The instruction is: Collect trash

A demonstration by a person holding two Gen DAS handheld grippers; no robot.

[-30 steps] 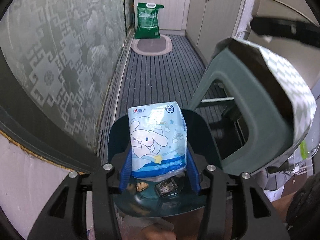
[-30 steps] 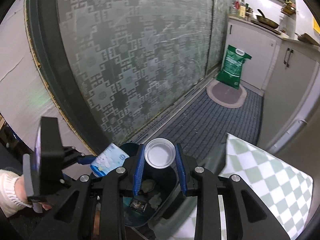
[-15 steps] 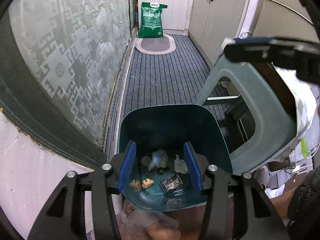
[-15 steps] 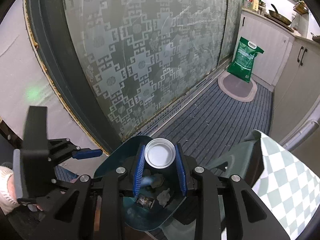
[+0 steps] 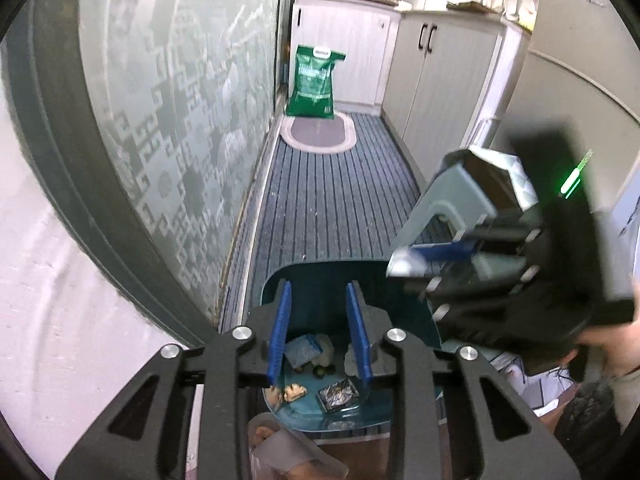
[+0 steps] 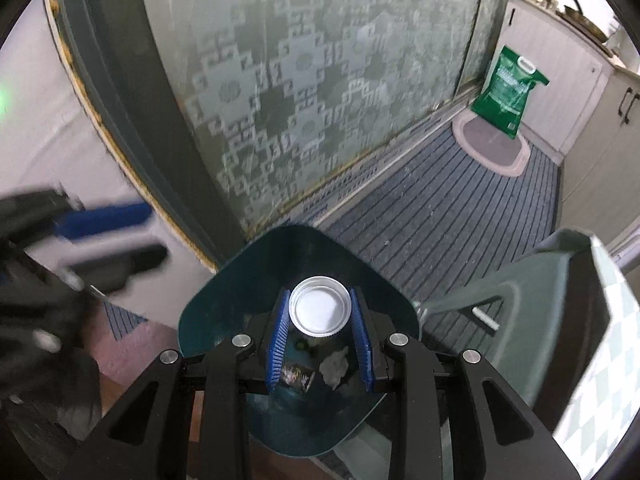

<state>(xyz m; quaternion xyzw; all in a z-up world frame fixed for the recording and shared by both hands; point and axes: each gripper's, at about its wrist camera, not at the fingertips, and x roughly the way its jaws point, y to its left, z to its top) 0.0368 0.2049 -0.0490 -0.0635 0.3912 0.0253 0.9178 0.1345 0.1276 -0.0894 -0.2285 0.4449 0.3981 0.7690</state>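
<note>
Currently left gripper [image 5: 320,334] sat spread and empty over the teal bin [image 5: 408,316]. Blue-white packet [image 5: 303,349] lay inside among scraps and a dark foil wrapper [image 5: 337,391]. Right gripper [image 6: 320,338] pinched a white-bottomed cup [image 6: 320,311] between its blue pads, directly above the bin. Green stool [image 6: 532,320] stood just beside.

My left claw [image 5: 320,332] points downward, its blue pads [image 5: 279,334] parted with nothing between them. My right claw [image 6: 320,330] also points down, its blue pads [image 6: 362,340] closed against the sides of a can [image 6: 320,312] seen end-on. In the left wrist view my right claw [image 5: 432,258] appears blurred at right, my hand [image 5: 612,344] behind it.
</note>
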